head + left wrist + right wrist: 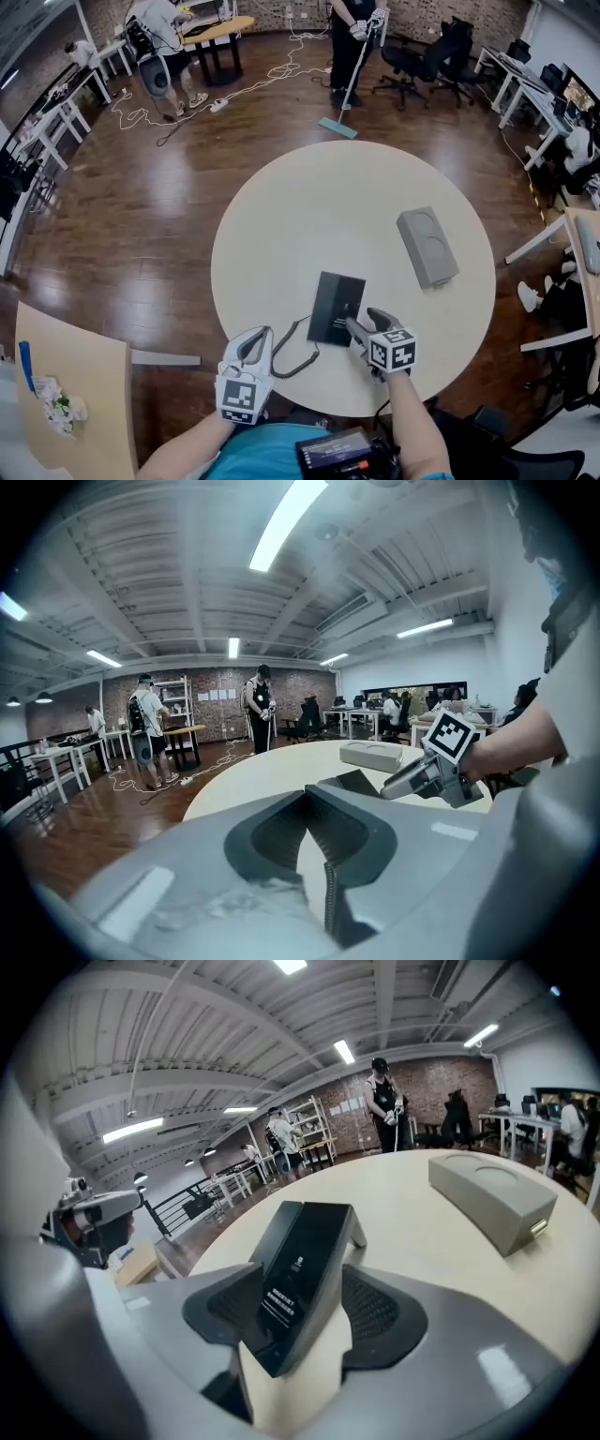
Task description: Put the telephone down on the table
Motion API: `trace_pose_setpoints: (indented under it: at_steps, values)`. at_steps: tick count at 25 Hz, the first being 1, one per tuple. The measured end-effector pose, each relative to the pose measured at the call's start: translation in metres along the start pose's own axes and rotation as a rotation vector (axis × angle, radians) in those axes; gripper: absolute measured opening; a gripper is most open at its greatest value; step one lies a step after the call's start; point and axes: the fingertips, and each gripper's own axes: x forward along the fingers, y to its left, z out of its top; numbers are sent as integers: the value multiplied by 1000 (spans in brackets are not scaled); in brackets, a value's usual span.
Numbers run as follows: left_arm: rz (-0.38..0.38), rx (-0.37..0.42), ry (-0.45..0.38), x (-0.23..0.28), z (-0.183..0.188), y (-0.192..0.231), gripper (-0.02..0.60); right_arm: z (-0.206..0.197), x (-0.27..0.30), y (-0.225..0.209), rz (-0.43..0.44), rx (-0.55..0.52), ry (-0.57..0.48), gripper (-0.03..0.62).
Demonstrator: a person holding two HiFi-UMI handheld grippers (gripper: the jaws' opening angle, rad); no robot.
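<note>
The black telephone [336, 306] rests on the round cream table [309, 206], its coiled cord [292, 356] trailing toward the near edge. My right gripper [362, 325] is at the phone's near right corner. In the right gripper view the jaws stand wide, the telephone [305, 1251] reaching in between them, with a strip of table showing beside the right pad [380, 1312]. My left gripper [253, 336] hovers at the table's near edge, left of the cord. Its tips meet in the left gripper view [305, 796], with nothing seen between them.
A grey box [427, 246] lies on the table's right half. A person with a mop [354, 37] stands beyond the table, near office chairs [422, 58]. Cables [234, 92] snake over the wooden floor. A wooden desk [70, 394] sits at the near left.
</note>
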Motion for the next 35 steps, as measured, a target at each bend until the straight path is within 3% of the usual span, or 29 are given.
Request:
trace_pose_setpoints:
  at_steps: [6,13,21,27,35]
  values:
    - [13,-24,34,15,-18,0,14,-15,27,-9,208,141,99,276]
    - [27,-51,57,20,-26,-4,14,-20,44,-2,388,215,180,273]
    - [41,-57,83,24,-34,-2,14,-25,58,6,488,252,255,262]
    - [47,-57,89,23,-38,2,14,-36,66,22,535,254,397,240]
    - [60,-75,92,24,-37,3,14,-34,59,22,633,321,400,189]
